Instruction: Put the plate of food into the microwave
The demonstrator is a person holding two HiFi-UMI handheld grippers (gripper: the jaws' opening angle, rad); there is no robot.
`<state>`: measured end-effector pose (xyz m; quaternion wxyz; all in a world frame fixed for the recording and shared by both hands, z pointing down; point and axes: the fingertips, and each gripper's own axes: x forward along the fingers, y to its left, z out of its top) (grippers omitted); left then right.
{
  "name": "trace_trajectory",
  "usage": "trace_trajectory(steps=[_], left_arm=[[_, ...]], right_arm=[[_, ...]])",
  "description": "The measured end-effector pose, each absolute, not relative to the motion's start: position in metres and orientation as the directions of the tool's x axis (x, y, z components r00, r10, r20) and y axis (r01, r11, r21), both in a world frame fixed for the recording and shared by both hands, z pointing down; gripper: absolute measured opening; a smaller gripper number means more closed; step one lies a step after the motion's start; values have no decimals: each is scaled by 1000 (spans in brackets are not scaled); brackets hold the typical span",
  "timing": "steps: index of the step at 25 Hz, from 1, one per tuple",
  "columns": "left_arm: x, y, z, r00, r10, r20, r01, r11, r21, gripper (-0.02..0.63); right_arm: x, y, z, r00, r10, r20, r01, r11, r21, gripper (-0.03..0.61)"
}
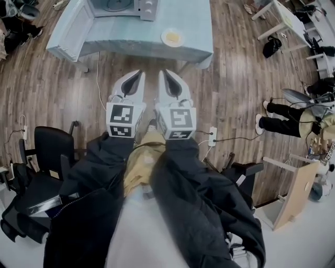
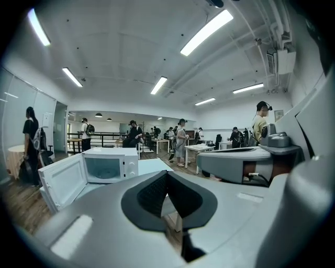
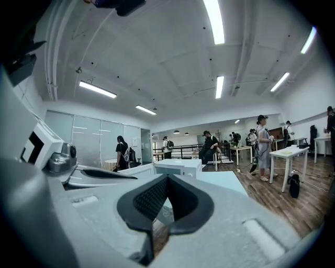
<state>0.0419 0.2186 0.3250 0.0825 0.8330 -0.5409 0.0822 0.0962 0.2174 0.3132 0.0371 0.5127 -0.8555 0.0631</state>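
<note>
The plate of food (image 1: 172, 37), pale with something yellow on it, lies on the table (image 1: 152, 44), which has a light blue cloth, near its front right corner. The white microwave (image 1: 123, 7) stands at the table's back, its door (image 1: 68, 29) swung open to the left. It also shows in the left gripper view as microwave (image 2: 107, 165) and in the right gripper view as microwave (image 3: 180, 166). My left gripper (image 1: 137, 78) and right gripper (image 1: 166, 78) are side by side over the wooden floor, short of the table. Both point at it, shut and holding nothing.
Black office chairs (image 1: 47, 152) stand at my left. A power strip (image 1: 212, 136) with cables lies on the floor to my right. A seated person's legs (image 1: 282, 118) and wooden furniture (image 1: 293, 193) are at the far right. Several people stand in the room beyond.
</note>
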Motion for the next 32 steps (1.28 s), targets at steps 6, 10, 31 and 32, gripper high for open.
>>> trace_trajectory(steps=[6,10,31,32], left_arm=[[69,189,335,407,-881,240,-911,-409,47,0],[78,177,335,410,-878,246,-910,-412,45,0],[58,26,332,485,-845,223,-874,-480,83,0],[54,17,333,488,-842,229,-872,-482,85,0]], right_arm=[[116,190,323,-491,-860,136,-871,483,-90,-5],[125,177,326,-495,-858,140,-869,485,-102,-5],[88,47,335,-476,-858,193,-879,470,-78,-5],[85,38,336,-474,-858,200,-880,468,-78,-5]])
